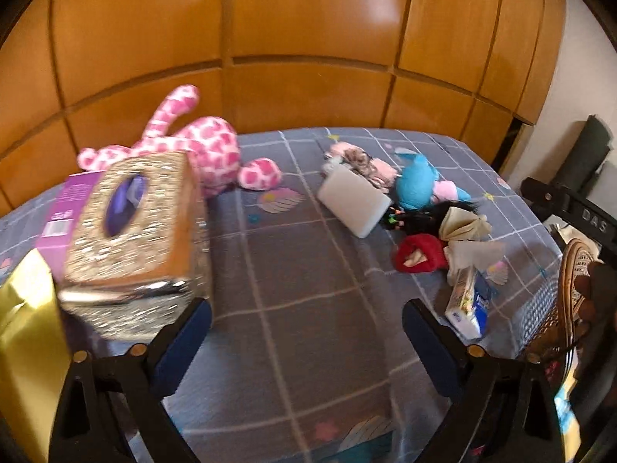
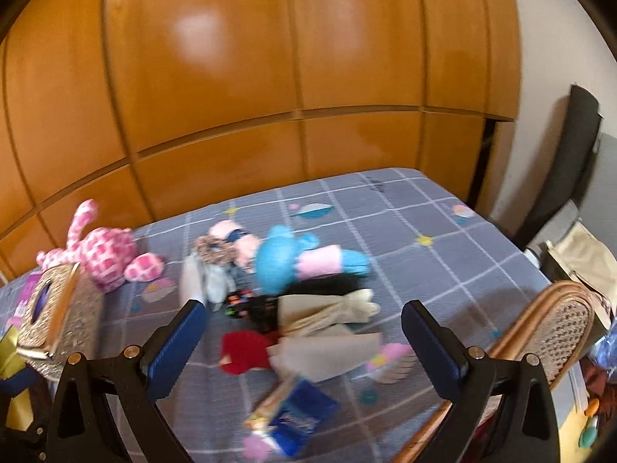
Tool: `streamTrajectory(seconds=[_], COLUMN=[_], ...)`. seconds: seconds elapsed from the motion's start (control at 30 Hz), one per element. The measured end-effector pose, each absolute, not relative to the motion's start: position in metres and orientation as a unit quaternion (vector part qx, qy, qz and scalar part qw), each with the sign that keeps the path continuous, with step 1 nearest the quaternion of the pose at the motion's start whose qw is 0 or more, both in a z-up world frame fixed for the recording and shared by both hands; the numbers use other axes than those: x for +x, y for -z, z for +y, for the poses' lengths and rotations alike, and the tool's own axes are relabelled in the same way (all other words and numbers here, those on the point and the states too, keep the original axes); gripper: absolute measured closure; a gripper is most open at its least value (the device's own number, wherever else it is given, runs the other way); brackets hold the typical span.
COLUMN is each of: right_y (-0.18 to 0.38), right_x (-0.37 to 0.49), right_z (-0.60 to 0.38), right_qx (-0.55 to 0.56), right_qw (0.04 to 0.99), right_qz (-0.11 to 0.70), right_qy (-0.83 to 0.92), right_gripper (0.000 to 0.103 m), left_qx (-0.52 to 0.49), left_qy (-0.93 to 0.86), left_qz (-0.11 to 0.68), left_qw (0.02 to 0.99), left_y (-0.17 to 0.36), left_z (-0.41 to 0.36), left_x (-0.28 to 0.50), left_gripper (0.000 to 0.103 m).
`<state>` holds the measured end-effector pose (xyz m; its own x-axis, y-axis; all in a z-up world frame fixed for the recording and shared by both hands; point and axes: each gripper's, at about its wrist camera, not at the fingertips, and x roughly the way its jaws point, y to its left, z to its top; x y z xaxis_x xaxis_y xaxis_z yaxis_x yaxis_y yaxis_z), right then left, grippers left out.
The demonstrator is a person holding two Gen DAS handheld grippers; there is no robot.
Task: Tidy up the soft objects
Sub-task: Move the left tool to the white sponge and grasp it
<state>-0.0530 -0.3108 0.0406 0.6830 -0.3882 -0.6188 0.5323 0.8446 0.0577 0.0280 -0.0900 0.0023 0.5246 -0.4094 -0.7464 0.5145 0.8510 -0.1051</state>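
Soft toys, a pink spotted plush point(image 1: 208, 146) at 10 o'clock and a blue plush point(image 1: 418, 181) at 1 o'clock, lie on the bed point(image 1: 308, 270); left tongs point(image 1: 306, 318) and right tongs point(image 2: 304, 324) both gape wide, holding nothing

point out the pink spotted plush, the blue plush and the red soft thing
pink spotted plush point(image 1: 210, 146), left wrist view, on its round body
blue plush point(image 1: 414, 185), left wrist view, on its blue body
red soft thing point(image 2: 243, 351), right wrist view, on its red middle

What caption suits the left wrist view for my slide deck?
Open left gripper hovers over a checked bedsheet strewn with soft toys, beside a glittery tissue box.
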Motion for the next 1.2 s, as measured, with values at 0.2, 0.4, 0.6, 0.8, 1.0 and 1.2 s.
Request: streamTrajectory(seconds=[0.2, 0.4, 0.6, 0.8, 1.0, 1.2], right_y=[-0.034, -0.025, -0.020, -0.017, -0.016, -0.015], right_x=[-0.055, -0.054, -0.052, -0.051, -0.050, -0.050], right_z=[-0.328, -0.328, -0.329, -0.333, -0.337, -0.340], right_qx=[0.128, 0.124, 0.133, 0.156, 0.170, 0.179], right_qw=[0.903, 0.906, 0.912, 0.913, 0.913, 0.911], right_qz=[0.315, 0.319, 0.316, 0.316, 0.315, 0.317], right_qy=[0.262, 0.251, 0.225, 0.206, 0.198, 0.196], right_gripper=[0.000, 0.000, 0.000, 0.000, 0.000, 0.001], left_qx=[0.031, -0.013, -0.085, -0.140, -0.165, -0.100], left_qy=[0.302, 0.312, 0.312, 0.312, 0.334, 0.326], left_qz=[0.444, 0.463, 0.500, 0.531, 0.527, 0.482], left_qw=[0.843, 0.829, 0.804, 0.775, 0.764, 0.807], left_y=[0.005, 0.019, 0.044, 0.074, 0.078, 0.051], left_z=[-0.127, -0.165, -0.185, -0.194, -0.189, -0.165], left_x=[0.055, 0.097, 0.145, 0.175, 0.172, 0.142], left_gripper=[0.017, 0.020, 0.018, 0.028, 0.048, 0.048])
